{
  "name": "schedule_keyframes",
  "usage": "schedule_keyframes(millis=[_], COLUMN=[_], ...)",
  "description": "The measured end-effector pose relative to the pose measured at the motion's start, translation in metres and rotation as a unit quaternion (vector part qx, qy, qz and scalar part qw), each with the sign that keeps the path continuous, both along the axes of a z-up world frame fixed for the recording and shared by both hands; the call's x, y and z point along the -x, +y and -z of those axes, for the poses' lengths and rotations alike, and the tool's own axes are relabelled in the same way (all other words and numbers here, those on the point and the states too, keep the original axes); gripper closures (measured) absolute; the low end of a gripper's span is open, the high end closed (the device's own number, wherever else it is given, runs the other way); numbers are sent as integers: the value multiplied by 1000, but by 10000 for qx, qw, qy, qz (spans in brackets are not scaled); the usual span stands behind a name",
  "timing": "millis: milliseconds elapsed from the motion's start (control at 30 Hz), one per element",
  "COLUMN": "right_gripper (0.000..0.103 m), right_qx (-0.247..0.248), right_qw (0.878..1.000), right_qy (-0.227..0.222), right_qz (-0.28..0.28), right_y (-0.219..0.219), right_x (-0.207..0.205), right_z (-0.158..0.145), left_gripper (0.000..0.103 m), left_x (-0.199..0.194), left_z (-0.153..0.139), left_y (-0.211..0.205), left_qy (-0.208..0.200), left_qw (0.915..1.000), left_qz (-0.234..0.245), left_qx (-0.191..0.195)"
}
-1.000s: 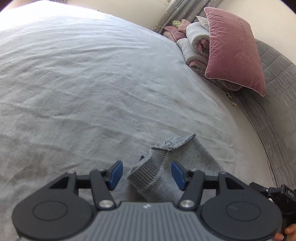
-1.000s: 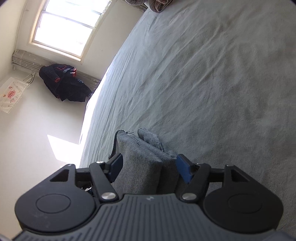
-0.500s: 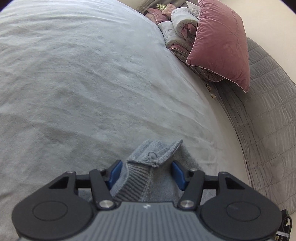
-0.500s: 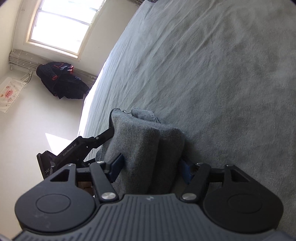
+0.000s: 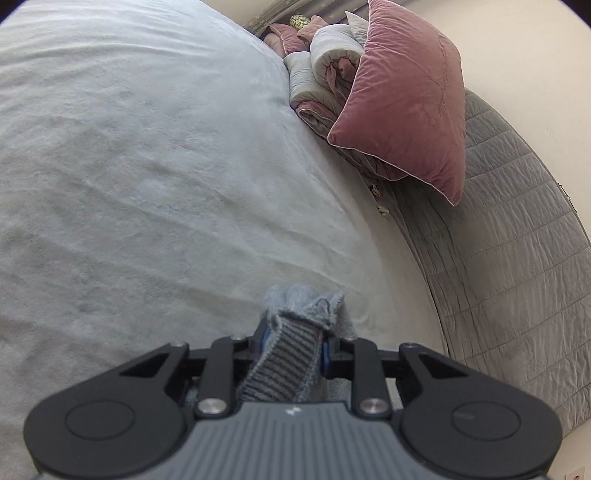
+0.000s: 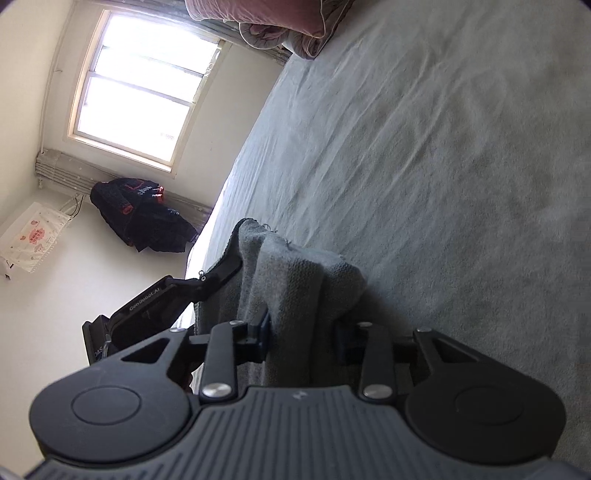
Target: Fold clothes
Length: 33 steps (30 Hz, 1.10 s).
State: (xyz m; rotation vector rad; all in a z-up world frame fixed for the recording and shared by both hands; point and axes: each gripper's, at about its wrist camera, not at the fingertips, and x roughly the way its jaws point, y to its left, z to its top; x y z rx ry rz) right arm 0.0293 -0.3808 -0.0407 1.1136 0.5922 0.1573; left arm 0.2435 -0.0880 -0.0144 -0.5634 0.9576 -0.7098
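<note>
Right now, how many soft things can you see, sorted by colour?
Grey: 3, the knit garment, the bedspread, the quilted headboard
Pink: 1, the cushion
Dark: 1, the jacket under the window
Total: 5

The gray knit garment (image 5: 288, 354) covers most of the left gripper's (image 5: 293, 347) blue pads, so only thin slivers show. In the right wrist view the garment (image 6: 295, 295) hides the right gripper's (image 6: 303, 334) right pad. The pink pillow (image 6: 255, 14) is cut off by the top edge.
</note>
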Motion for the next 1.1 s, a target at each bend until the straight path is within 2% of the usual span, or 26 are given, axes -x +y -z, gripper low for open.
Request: schedule_keyframes(millis=[200,300,400,567,667,900,967,1100], right_gripper=[67,67,67,67,67,67,67,68], right_qx=[279,338,196,127,323,346,328,214], right_qw=[9970,9940,9902,9902,9897,9889,9892,9888], right_qy=[-203,-287,-260,-77,-97,-80,-85,-267], right_qz=[690,998,1355,1392,1394,1440,1427,1451], right_y=[-36,-63,-93,-143,-165,-206,-215,-229], right_x=[-4,-3,-4,-22,-35,-57,-62,-68], right_z=[-18,-20,-19,-18,-18,-1,2,-12], left_gripper=[78,78,78,78,78,78,78,78], left_x=[-14,-21,-28,-46,-60,-97,-104,-106], left_z=[-19,-21,-20,-17,-7,12,10,-15], left_y=[-87,-125,-159,-207,-227,-264,-271,-279], left_qy=[-279,-291,-230,-205,-126,-1,41,-225], left_qw=[9983,9977,9969,9964,9968,9966,9964,9949], left_qz=[464,600,747,822,790,817,837,940], left_qx=[-206,-112,-49,-15,22,66,136,296])
